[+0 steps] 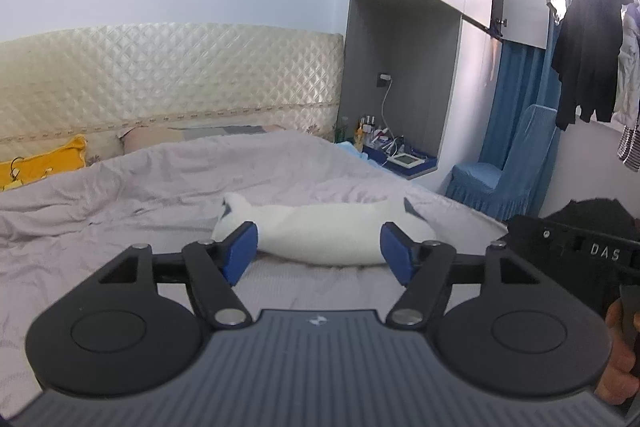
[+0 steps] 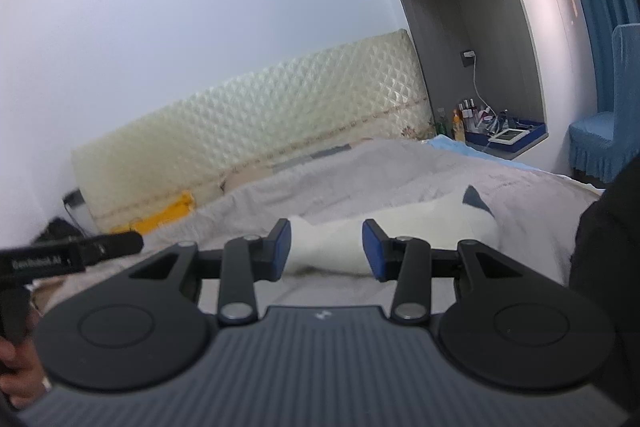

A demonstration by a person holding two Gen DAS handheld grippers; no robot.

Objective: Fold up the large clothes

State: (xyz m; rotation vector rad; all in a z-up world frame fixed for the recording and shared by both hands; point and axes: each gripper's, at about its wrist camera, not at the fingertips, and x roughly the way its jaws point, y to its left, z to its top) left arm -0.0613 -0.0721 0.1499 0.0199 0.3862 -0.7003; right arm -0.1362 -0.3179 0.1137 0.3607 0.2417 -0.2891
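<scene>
right wrist view motion-blurred, bedside shelf items (image 2: pixel 480 119) beyond right gripper (image 2: pixel 326 251) too small to identify, garment (image 2: pixel 360 239) near edge hidden behind pads

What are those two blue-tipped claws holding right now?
Nothing. Both the left gripper and right gripper are open and empty; the folded white garment lies on the bed beyond their fingers.

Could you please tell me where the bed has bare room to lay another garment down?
The grey sheet lies bare between the folded white garment and the yellow pillow, and again between the garment and the headboard. The bedside shelf is crowded with bottles and cables.
</scene>
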